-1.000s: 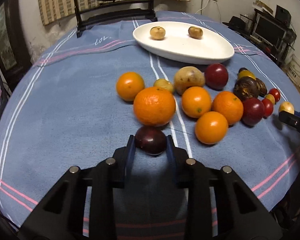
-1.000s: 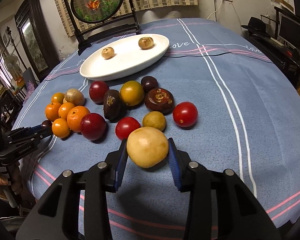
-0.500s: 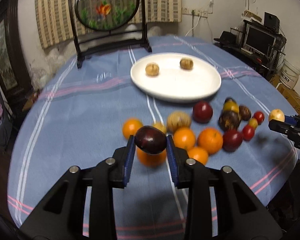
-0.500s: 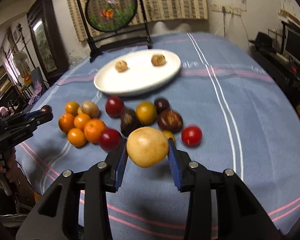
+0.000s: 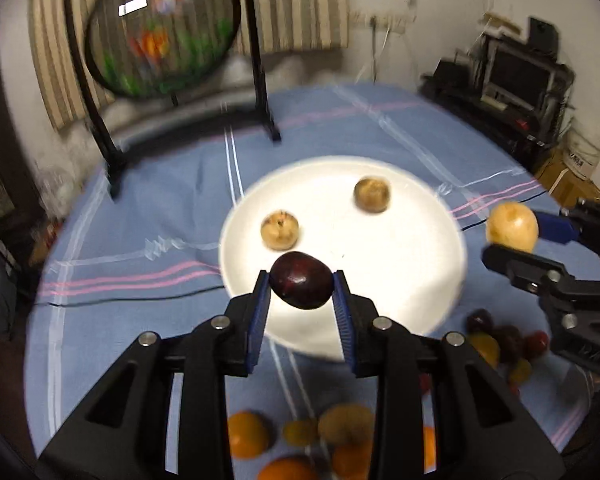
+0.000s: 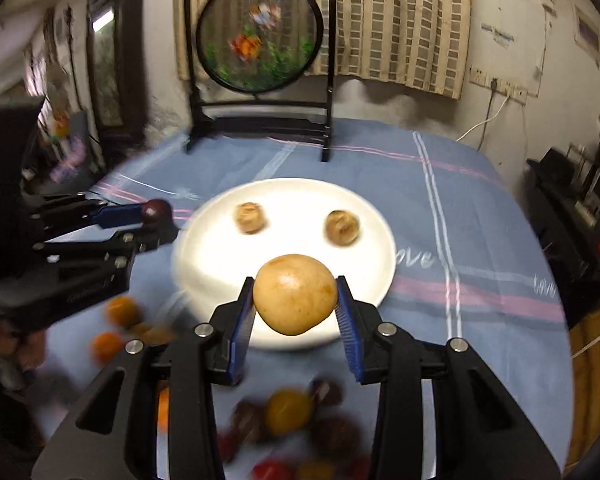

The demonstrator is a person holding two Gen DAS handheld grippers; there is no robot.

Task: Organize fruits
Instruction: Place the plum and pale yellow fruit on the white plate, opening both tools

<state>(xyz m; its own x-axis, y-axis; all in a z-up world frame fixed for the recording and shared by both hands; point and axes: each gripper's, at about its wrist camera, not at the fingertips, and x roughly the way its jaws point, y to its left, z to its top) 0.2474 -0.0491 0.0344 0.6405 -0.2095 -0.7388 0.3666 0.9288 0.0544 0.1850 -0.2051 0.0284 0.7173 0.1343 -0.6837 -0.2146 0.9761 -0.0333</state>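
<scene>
Near the table's front edge, oranges [image 5: 247, 436] and small mixed fruits [image 6: 288, 410] lie blurred, seemingly in loose clusters, on the blue striped cloth [image 5: 140, 200]. Above them, the left gripper [image 5: 301, 286] clamps a glossy dark plum [image 5: 302, 286], and the right gripper [image 6: 295, 295] pinches a smooth tan round fruit [image 6: 295, 294], both poised over the near rim of the white plate [image 5: 420, 264]. Two brown wrinkled fruits [image 5: 280, 230] sit on the plate, with bare glaze around them. Beyond stands a round framed screen [image 6: 260, 40].
</scene>
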